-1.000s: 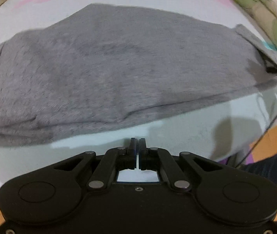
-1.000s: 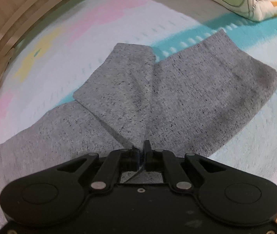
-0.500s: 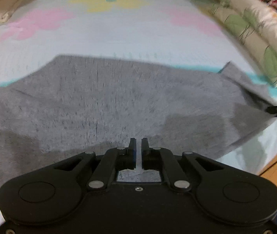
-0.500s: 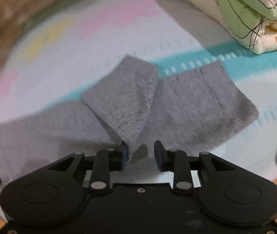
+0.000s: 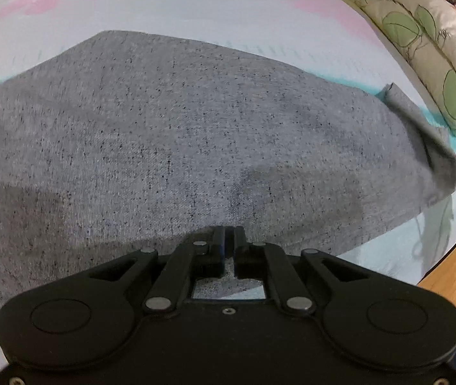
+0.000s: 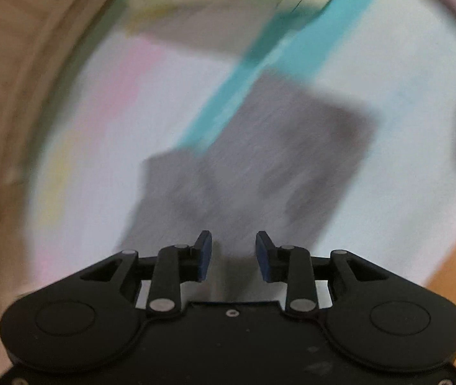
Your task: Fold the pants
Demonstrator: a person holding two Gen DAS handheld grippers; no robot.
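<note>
Fold laid: right gripper (image 6: pixel 233 255) jaws opening, empty; left gripper (image 5: pixel 227 240) slightly parted over pants (image 5: pixel 195 134), gripping nothing. Next: regrasp an edge

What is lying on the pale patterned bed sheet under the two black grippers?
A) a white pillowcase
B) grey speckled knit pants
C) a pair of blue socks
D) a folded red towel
B: the grey speckled knit pants spread across the pale patterned bed sheet, filling most of the left wrist view.

Bed with pale patterned sheet (image 5: pixel 195 9), wood floor alongside

Sheet: pink and yellow patches, teal stripe (image 6: pixel 279 54). Leaf-print quilt (image 5: pixel 420 41) folded far right. Wood floor (image 5: pixel 446 269) near right.
</note>
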